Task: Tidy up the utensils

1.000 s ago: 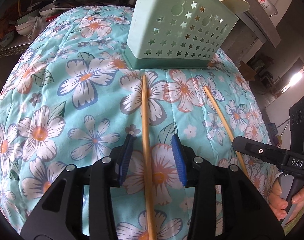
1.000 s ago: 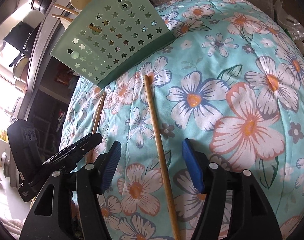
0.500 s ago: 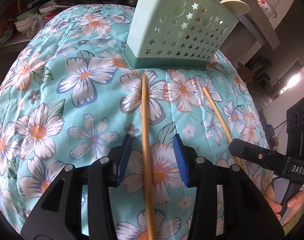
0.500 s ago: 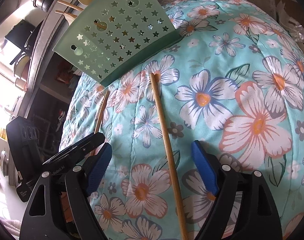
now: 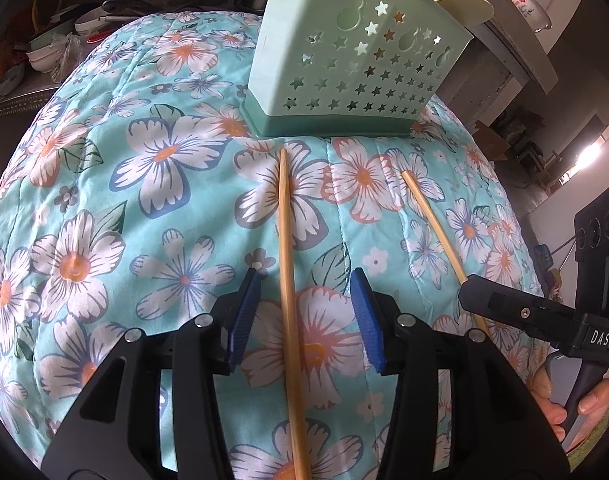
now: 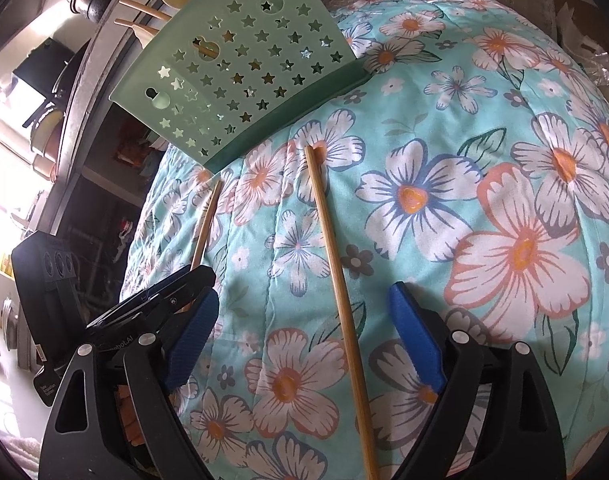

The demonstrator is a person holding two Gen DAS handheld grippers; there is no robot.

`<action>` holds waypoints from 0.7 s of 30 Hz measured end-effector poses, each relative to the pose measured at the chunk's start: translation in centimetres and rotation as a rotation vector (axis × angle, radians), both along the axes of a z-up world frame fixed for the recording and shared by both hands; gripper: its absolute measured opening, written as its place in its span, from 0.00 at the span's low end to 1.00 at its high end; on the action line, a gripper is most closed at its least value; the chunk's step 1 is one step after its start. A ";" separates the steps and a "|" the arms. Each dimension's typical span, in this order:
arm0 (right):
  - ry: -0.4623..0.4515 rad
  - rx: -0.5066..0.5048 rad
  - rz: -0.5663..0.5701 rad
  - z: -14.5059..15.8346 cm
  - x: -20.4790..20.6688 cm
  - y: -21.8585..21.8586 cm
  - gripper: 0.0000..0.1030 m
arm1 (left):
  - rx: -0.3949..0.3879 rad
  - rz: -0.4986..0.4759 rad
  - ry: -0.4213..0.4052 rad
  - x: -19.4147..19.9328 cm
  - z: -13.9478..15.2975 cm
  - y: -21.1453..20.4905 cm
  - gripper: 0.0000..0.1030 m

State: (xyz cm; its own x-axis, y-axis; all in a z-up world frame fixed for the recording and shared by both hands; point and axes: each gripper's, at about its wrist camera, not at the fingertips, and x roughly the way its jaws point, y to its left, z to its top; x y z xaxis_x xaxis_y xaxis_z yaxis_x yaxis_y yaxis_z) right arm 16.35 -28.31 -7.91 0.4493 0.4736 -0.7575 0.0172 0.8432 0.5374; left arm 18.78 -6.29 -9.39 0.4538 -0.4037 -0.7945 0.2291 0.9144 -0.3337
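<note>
A mint-green utensil holder (image 5: pixel 356 72) (image 6: pixel 240 76) with star-shaped holes stands at the far edge of a floral quilt (image 5: pixel 104 168). It holds chopsticks and a cream spoon (image 5: pixel 464 8). Two bamboo chopsticks lie on the quilt in front of it. One chopstick (image 5: pixel 288 264) runs between the blue pads of my left gripper (image 5: pixel 306 280), whose jaws are opening and do not touch it. The other chopstick (image 6: pixel 336 280) (image 5: pixel 432 224) lies between the pads of my right gripper (image 6: pixel 304 300), also opening and clear of the stick.
In the left wrist view the right gripper (image 5: pixel 536 316) reaches in from the right, with a person's hand (image 5: pixel 584 404) on its handle. Bowls on shelves (image 5: pixel 36 52) sit far left. A grey counter edge (image 5: pixel 516 52) runs behind the holder.
Both grippers' jaws have spread wider, the right one much more. Both chopsticks stay flat on the quilt, and neither hand has shifted noticeably.
</note>
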 end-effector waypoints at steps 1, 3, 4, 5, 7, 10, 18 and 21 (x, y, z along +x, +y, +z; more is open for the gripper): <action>0.000 0.000 0.001 0.0 0.0 0.0 0.83 | -0.001 0.001 0.000 0.0 0.0 0.0 0.43; -0.002 -0.003 0.004 0.1 0.0 0.0 0.83 | -0.003 0.002 -0.001 0.1 0.0 0.0 0.43; -0.004 -0.005 0.005 0.1 0.0 0.0 0.83 | -0.004 0.003 0.000 0.0 0.0 0.0 0.43; -0.004 -0.006 0.007 0.1 0.0 0.0 0.83 | -0.005 0.004 0.000 0.0 0.0 0.0 0.43; -0.005 -0.007 0.008 0.1 -0.1 0.0 0.83 | -0.008 0.006 -0.002 -0.1 -0.1 0.1 0.43; -0.013 -0.008 0.007 0.1 -0.2 0.1 0.83 | -0.004 0.004 -0.004 -0.1 -0.1 0.1 0.43; -0.008 0.000 0.010 -0.1 -0.1 0.0 0.84 | 0.008 -0.003 -0.006 0.0 -0.1 -0.1 0.45; -0.010 -0.002 0.012 0.0 -0.1 0.0 0.84 | 0.005 -0.001 -0.008 0.0 -0.1 -0.1 0.45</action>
